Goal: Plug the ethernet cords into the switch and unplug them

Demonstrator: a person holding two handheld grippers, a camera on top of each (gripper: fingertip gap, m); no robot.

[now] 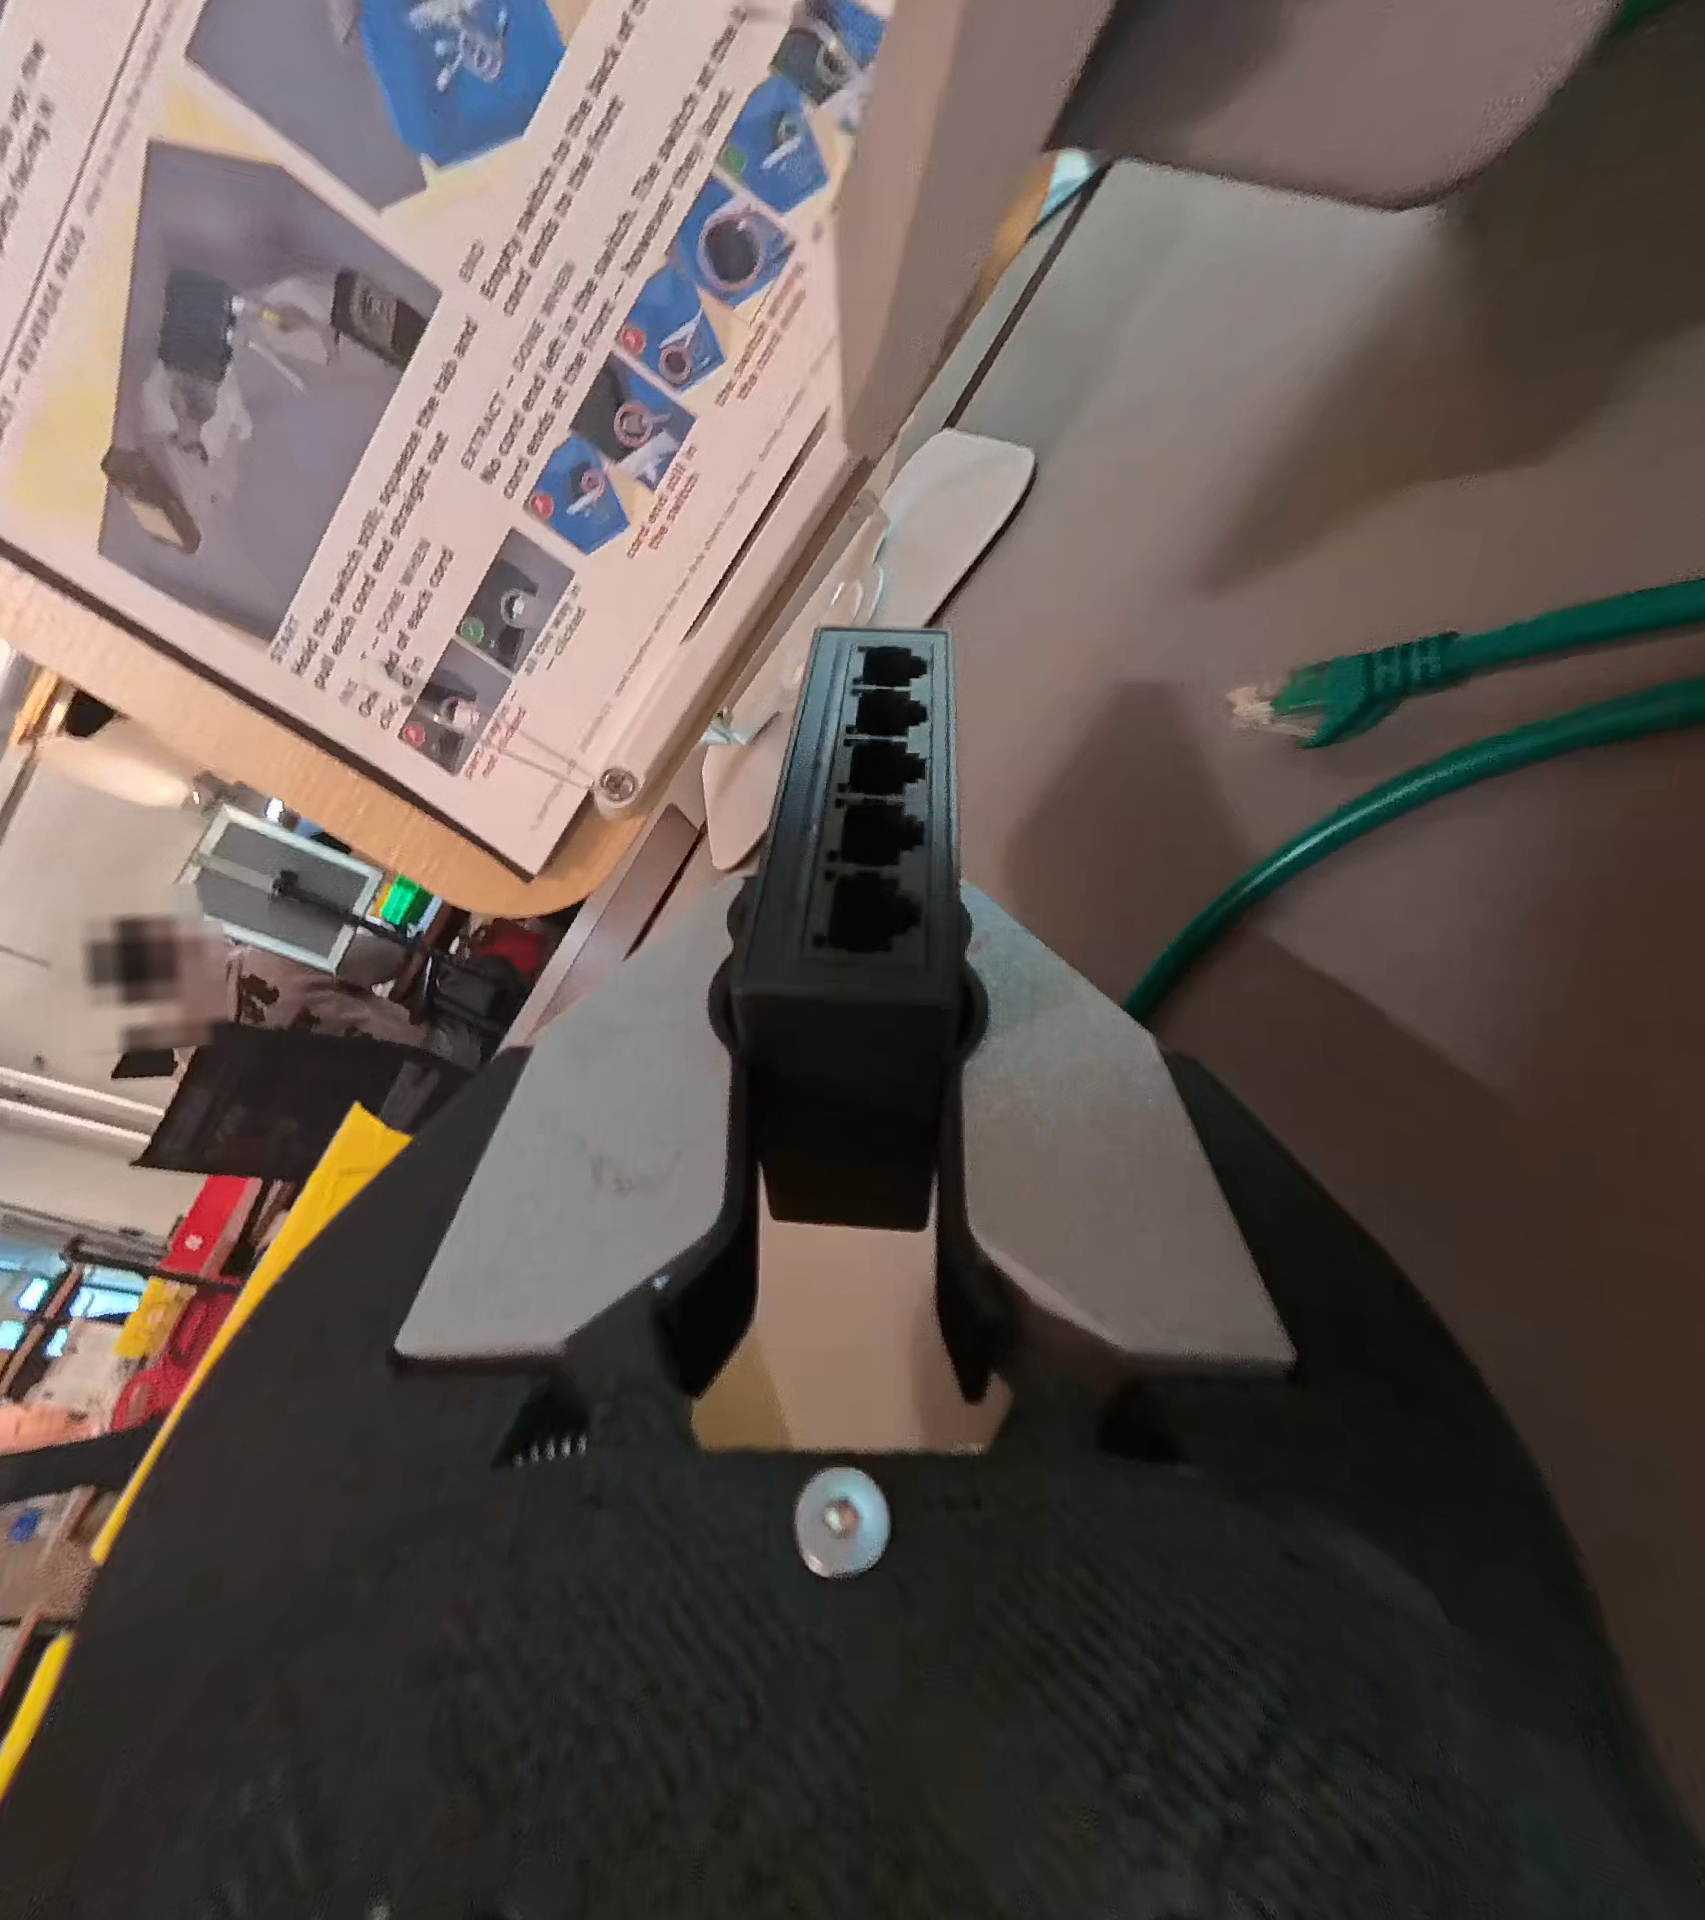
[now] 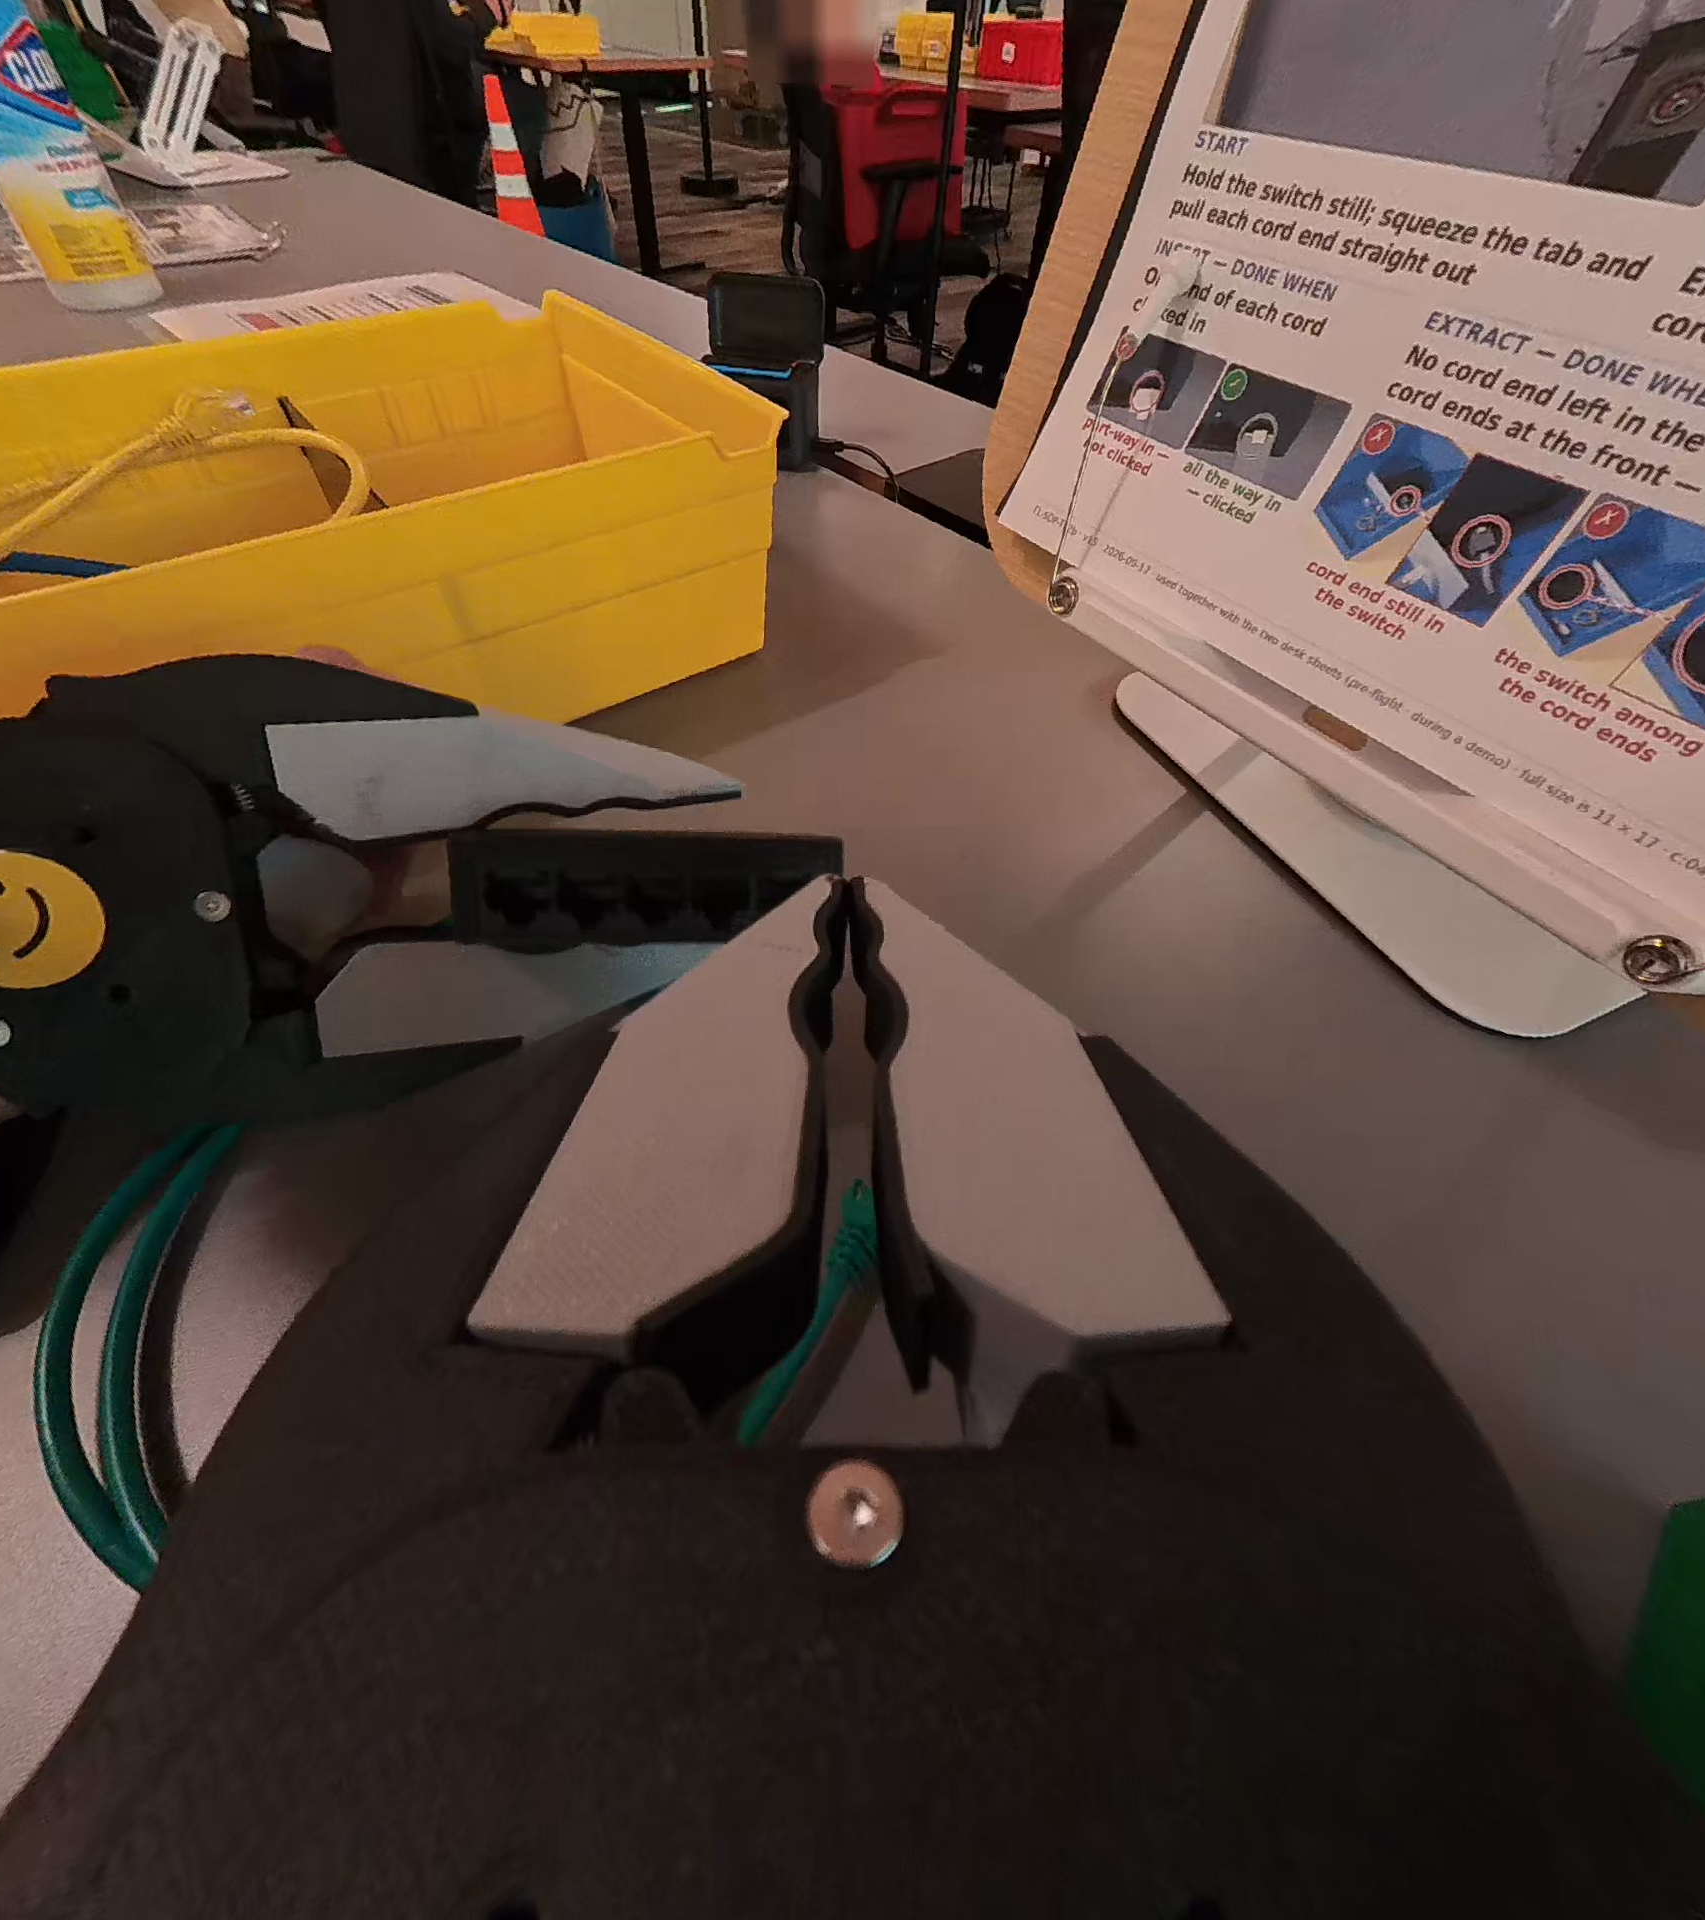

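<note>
Left wrist view: my left gripper is clamped on the black switch, its row of ports all empty and facing the camera. Beyond the switch to the right, a green ethernet cord lies loose on the grey table, its clear plug end pointing back toward the switch and well apart from it; a second green run curves below it. Left of the switch stands an instruction board on a white stand. The grip sits near one end of the switch, so I judge a hard push on a plug could pivot the switch between the pads.

Right wrist view: my right gripper has its tongs together at the tips, just in front of the switch, which the left gripper holds out sideways. A green cord end shows through the gap behind the tips; I cannot tell whether it is pinched or merely lying beneath. If it is loose, the plug may miss its port. Behind the switch sit a yellow bin with a yellow cord, then a wipes canister; farther back, a busy workroom with tables, a red chair and a traffic cone.
</note>
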